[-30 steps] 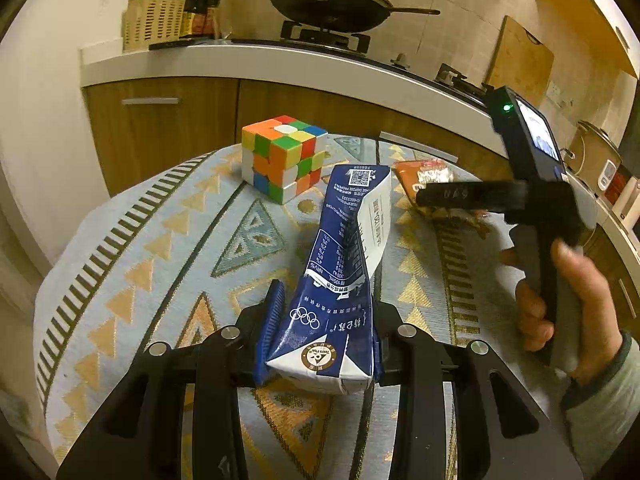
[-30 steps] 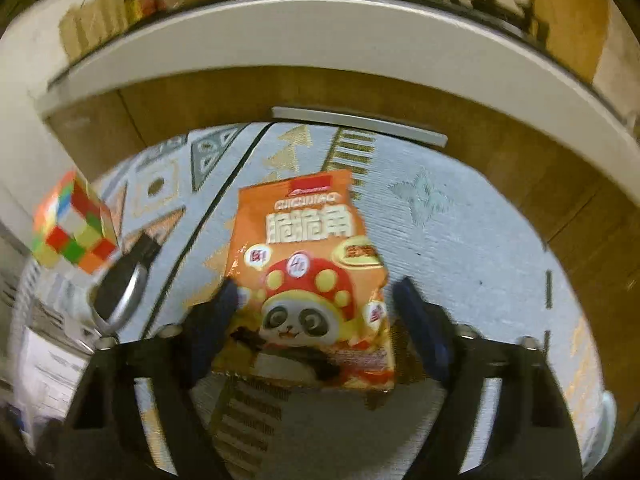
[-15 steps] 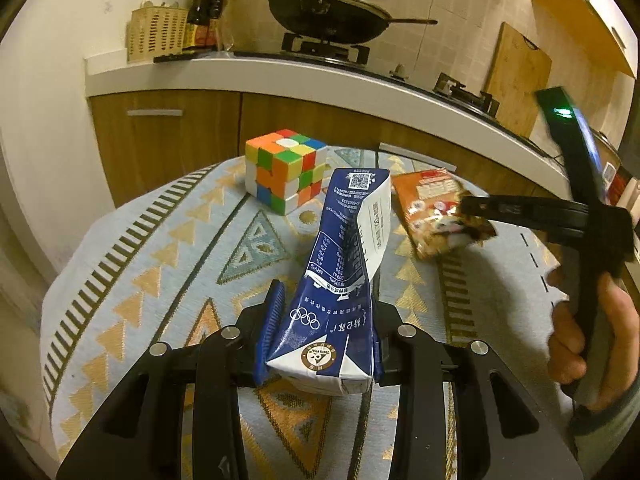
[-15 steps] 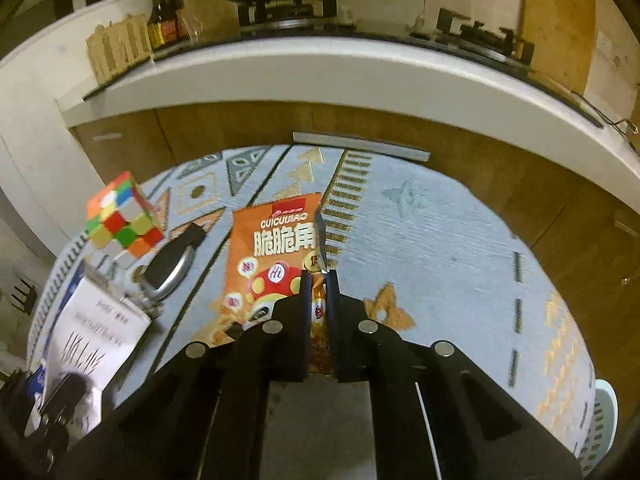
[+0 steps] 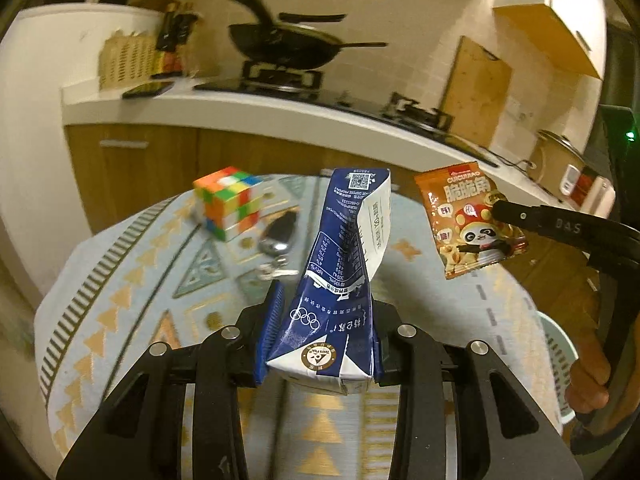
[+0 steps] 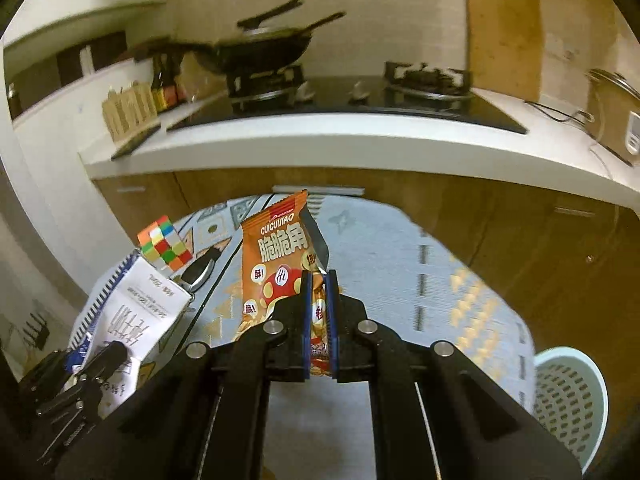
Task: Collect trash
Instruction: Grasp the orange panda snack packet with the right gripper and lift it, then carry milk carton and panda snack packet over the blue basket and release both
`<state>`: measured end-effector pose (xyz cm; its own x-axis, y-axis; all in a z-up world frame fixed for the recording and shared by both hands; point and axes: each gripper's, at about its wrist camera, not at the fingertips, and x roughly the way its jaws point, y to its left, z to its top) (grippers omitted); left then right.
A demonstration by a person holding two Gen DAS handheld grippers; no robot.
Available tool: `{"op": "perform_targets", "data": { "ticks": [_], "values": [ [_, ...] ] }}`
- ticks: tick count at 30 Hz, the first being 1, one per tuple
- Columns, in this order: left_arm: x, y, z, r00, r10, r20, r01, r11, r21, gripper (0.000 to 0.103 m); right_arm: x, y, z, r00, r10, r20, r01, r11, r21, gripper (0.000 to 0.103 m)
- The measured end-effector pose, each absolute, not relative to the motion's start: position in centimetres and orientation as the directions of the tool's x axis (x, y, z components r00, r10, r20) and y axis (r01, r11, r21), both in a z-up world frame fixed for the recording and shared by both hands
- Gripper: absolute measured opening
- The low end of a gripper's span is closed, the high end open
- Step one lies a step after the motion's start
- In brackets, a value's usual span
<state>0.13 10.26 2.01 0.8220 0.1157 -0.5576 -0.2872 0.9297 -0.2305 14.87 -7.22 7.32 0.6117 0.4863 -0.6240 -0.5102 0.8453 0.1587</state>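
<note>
Left gripper (image 5: 320,332): clamping the base of a carton (image 5: 340,264), blue pads pressing both its sides; gripping it clear above the table (image 5: 120,300).
Carton: standing up from the jaws, leaning a little right, top crushed and folded, white side panel facing right; showing as white printed paper at lower left in the right view (image 6: 136,316).
Right gripper (image 6: 319,312): having just snapped closed, jaws clenched on the lower part of a bag (image 6: 280,264), pads almost meeting with the foil pinched between.
Bag: orange, panda print, hanging in the air above the table's right side, off the cloth; in the left view (image 5: 468,216) sticking up leftward from the black fingers, right of the carton and apart from it.
Hand (image 5: 592,380): wrapping the right gripper's handle at the right edge of the left view.
Table: round, wearing a pale cloth with gold triangles and a striped rim.
Cube (image 5: 228,200): sitting near the table's far left edge, blurring slightly.
Keys (image 5: 278,240): lying just right of the cube, dark fob with metal ring, between cube and carton in view.
Basket (image 6: 568,400): pale, perforated, standing beyond the table's right edge, lower than the tabletop.
Counter (image 6: 320,136): running behind the table, carrying a wok (image 6: 264,48) on a hob.
</note>
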Motion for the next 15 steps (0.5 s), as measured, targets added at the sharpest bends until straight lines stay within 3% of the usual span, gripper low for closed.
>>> {"op": "perform_targets", "data": {
  "ticks": [15],
  "values": [
    [3.7,-1.0,5.6,0.853,-0.079,-0.516,-0.032,0.979,-0.202,0.034,11.8,-23.8,9.9,0.767,0.320,-0.557,-0.256,0.947,0.191,0.005]
  ]
}}
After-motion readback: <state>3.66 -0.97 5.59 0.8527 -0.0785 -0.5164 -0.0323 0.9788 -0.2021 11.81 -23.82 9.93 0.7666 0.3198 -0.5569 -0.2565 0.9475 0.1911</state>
